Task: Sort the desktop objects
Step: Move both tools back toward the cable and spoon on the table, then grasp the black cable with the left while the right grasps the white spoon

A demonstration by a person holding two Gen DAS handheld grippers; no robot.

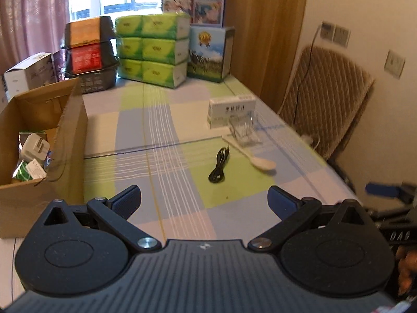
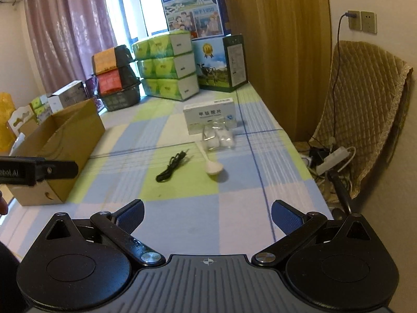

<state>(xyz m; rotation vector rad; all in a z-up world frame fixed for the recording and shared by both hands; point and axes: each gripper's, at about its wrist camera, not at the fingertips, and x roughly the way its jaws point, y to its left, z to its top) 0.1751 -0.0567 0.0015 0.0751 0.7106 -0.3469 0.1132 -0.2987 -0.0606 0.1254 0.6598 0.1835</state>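
Both my claws are wide apart and hold nothing: left gripper [image 1: 204, 200], right gripper [image 2: 207, 215]. On the table, going left to right, I see the cardboard box [image 1: 41, 140], black cable [image 1: 219, 165], white spoon [image 1: 256, 157].

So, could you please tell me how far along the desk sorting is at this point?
Partly done: the cardboard box already holds a white charger plug and small packets. Nothing is in hand; the left gripper and right gripper are both open. Left on the table: black cable, white spoon, medicine box, clear plastic piece.
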